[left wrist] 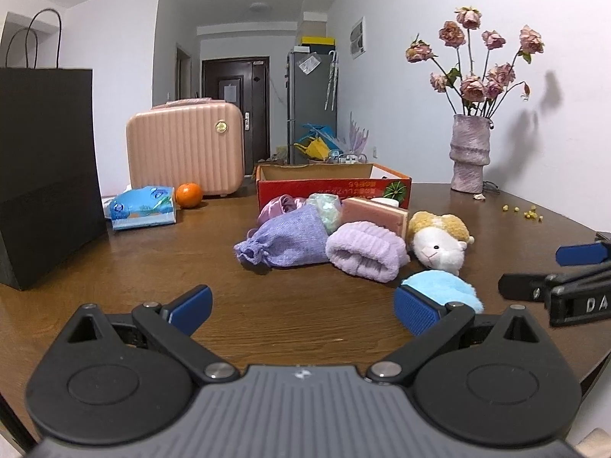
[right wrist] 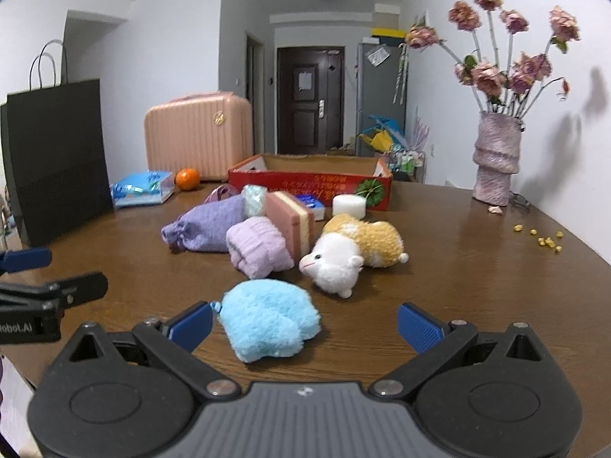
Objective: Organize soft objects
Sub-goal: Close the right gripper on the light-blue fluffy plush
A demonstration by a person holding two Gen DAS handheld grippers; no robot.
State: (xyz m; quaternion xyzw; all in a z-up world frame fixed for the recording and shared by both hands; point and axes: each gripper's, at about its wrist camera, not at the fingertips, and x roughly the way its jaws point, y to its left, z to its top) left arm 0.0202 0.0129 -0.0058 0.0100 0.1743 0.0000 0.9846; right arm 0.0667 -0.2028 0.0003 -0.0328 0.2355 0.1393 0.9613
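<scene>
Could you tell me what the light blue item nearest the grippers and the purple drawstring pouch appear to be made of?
The light blue item looks like fluffy plush or fleece: a long, fuzzy nap blurs its outline. The purple drawstring pouch appears knitted, likely yarn or soft cotton: fine ribbed texture, matte, gathered at the neck. The exact fibre can't be told.

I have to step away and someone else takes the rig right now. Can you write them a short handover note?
Left tongs: open, holding nothing.
Right tongs: open, holding nothing, the blue puff lying just ahead between the fingers.
Purple pouch, lilac towel roll, sponge and toy sheep lie heaped on the table before the red box.
Done: nothing seen in the box yet.
Left: probably move every soft thing into it, the puff first.
</scene>
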